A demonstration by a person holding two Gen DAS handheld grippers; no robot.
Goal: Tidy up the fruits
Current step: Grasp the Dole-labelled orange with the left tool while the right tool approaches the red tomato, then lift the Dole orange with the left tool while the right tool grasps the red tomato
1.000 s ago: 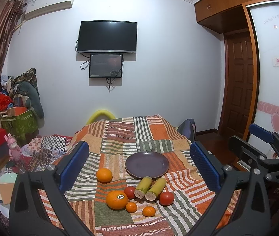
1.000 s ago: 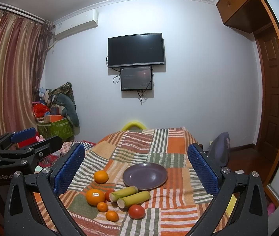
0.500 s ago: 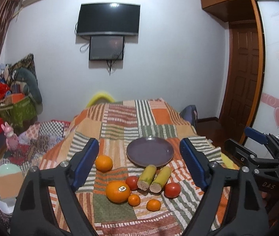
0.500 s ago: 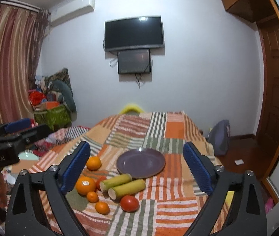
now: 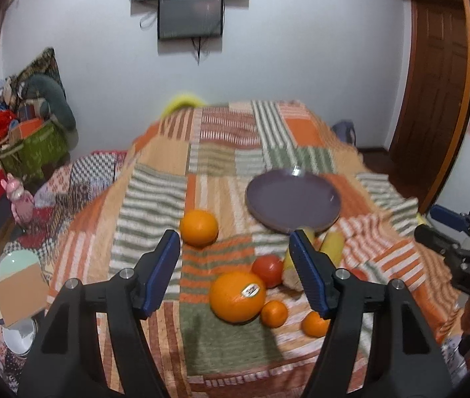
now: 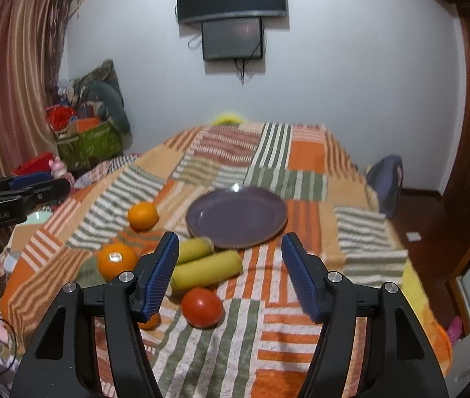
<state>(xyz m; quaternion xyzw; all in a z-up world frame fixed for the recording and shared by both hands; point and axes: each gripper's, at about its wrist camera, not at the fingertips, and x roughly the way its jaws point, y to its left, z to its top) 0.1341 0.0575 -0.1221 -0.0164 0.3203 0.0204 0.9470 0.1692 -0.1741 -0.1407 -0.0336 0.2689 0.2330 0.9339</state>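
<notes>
The patchwork quilt [image 6: 304, 156] fills the middle of both views; all the fruit lies on it. My left gripper [image 5: 235, 270] and right gripper [image 6: 230, 275] are both spread wide and carry nothing.

Purple plate [image 6: 236, 215]: centre of the right view, upper right of centre in the left view. Nothing on it. By my reading the sorting has not started, and every piece is still to be moved, assuming the plate is the destination.

Inventory, largest first:
- Two yellow-green cut stalks [image 6: 206, 265], side by side just below the plate's near rim, centre of the right view. Sugarcane or similar; cannot tell.
- Stickered orange [image 5: 237, 297], lower centre of the left view, between my left fingers.
- Plain orange [image 5: 199, 227], apart from the cluster, left of the plate.
- Tomato [image 6: 202, 306], lower centre of the right view, just below the stalks.
- Second tomato [image 5: 267, 267], touching or nearly touching the stickered orange.
- Two small mandarins [image 5: 274, 313], lowest of the cluster in the left view; one partly hidden behind my right-hand finger there.

Judgement: the stickered orange looks the likeliest first pick for the left tool, the tomato for the right.
</notes>
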